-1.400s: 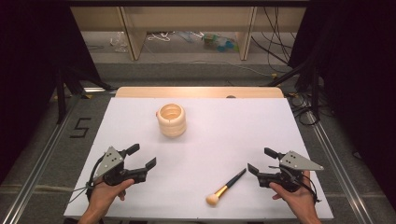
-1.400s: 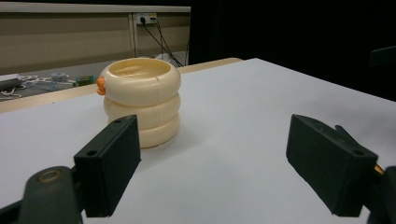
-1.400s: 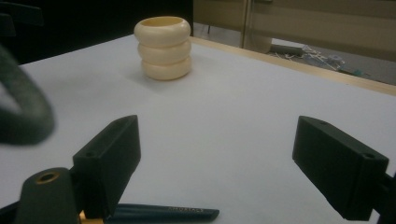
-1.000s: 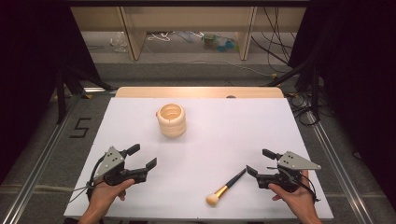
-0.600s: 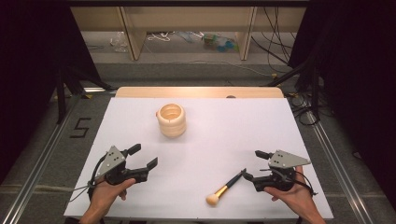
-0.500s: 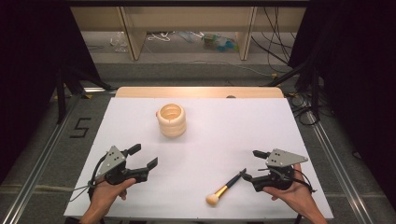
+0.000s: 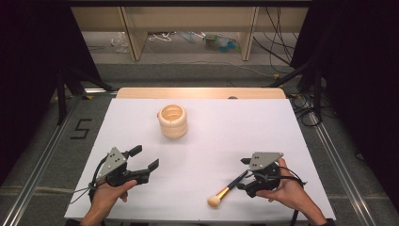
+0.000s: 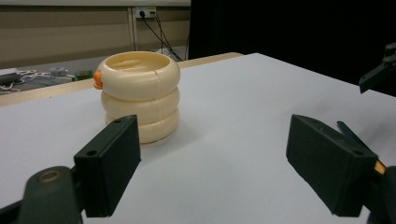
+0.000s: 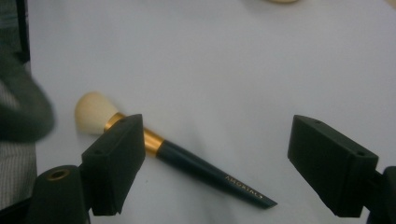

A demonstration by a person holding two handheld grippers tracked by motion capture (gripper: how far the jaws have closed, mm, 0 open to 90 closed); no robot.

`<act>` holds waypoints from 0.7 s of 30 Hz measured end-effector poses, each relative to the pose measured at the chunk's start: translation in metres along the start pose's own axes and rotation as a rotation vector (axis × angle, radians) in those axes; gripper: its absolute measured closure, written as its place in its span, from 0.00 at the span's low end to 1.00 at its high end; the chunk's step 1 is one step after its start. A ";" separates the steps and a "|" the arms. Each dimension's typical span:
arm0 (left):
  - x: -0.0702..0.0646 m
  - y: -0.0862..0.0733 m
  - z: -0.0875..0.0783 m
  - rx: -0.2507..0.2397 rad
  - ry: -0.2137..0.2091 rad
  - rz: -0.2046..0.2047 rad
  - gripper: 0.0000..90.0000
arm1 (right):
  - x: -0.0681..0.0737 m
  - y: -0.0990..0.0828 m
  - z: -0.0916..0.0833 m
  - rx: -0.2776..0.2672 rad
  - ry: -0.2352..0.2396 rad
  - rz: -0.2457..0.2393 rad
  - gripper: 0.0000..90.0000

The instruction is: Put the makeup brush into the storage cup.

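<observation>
Right tongs (image 9: 215, 163) agape, gripping nothing, over flat makeup brush (image 9: 187, 161): cream bristles, gold ferrule, dark handle.

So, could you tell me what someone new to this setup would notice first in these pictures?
Most likely the cream holder shaped like three stacked rings, standing alone toward the far middle of the white table. Next is the makeup brush lying flat near the front edge, its dark handle between the open jaws of the right gripper, which do not press it. The left gripper hangs open at front left, pointing toward the holder.
</observation>
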State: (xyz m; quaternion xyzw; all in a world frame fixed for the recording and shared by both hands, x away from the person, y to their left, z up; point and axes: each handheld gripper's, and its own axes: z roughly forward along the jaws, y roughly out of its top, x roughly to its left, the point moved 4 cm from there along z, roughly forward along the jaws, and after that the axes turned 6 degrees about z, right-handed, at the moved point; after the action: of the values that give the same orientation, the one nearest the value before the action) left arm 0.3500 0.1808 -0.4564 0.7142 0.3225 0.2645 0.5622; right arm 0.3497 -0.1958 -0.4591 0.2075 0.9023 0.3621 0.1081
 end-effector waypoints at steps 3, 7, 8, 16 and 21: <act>0.000 -0.001 0.001 0.007 0.000 0.000 0.20 | 0.003 0.000 0.009 0.062 0.009 -0.045 0.25; 0.000 -0.001 0.000 0.006 -0.001 0.004 0.20 | 0.007 0.000 0.018 0.132 0.050 -0.096 0.28; 0.000 -0.001 0.000 0.006 0.000 0.003 0.20 | 0.008 0.001 0.020 0.141 0.055 -0.106 0.28; 0.002 -0.002 0.000 0.006 0.005 -0.006 0.20 | 0.014 0.008 0.032 0.236 0.068 -0.201 0.29; 0.003 -0.003 0.000 0.012 0.008 -0.010 0.20 | 0.013 0.012 0.038 0.298 0.092 -0.233 0.31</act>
State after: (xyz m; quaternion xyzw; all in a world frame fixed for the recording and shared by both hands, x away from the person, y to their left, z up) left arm 0.3516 0.1834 -0.4597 0.7147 0.3299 0.2625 0.5581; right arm 0.3546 -0.1589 -0.4787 0.0987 0.9679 0.2185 0.0758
